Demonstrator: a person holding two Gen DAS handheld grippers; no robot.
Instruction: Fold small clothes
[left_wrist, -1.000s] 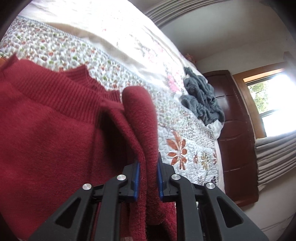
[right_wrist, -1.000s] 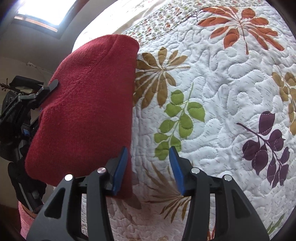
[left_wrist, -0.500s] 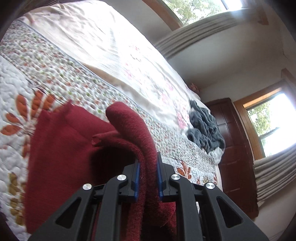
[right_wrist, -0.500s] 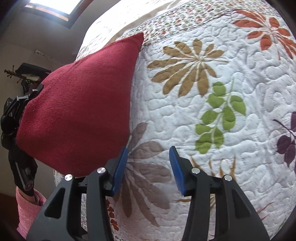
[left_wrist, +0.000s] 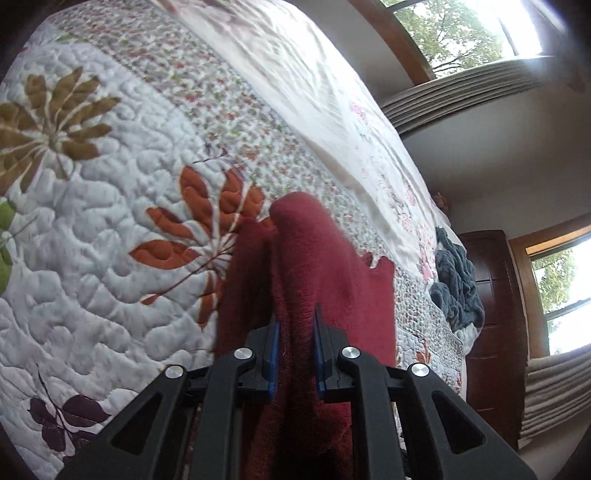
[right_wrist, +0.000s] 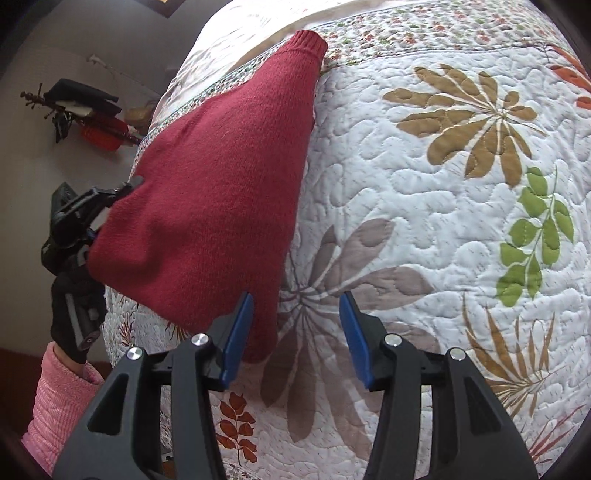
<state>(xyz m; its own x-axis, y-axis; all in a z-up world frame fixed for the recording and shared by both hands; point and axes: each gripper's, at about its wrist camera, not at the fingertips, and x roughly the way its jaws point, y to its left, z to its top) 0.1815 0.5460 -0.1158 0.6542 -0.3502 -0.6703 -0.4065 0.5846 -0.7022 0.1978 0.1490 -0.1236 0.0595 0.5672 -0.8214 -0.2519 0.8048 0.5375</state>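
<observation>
Your left gripper (left_wrist: 295, 354) stays clamped on a bunched fold of the red knit sweater (right_wrist: 221, 206), which it has lifted off the leaf-patterned quilt (right_wrist: 443, 221) over the last second; only the cuff end now rests there. Your right gripper (right_wrist: 295, 336), jaws apart and empty, hangs beside the sweater's lower corner, so the fold looks half-carried.

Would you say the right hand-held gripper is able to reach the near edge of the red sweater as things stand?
Probably yes. The right hand-held gripper is open, and the red sweater hangs just by its left finger, held up by the left hand-held gripper. Nothing lies between them over the quilt.
</observation>
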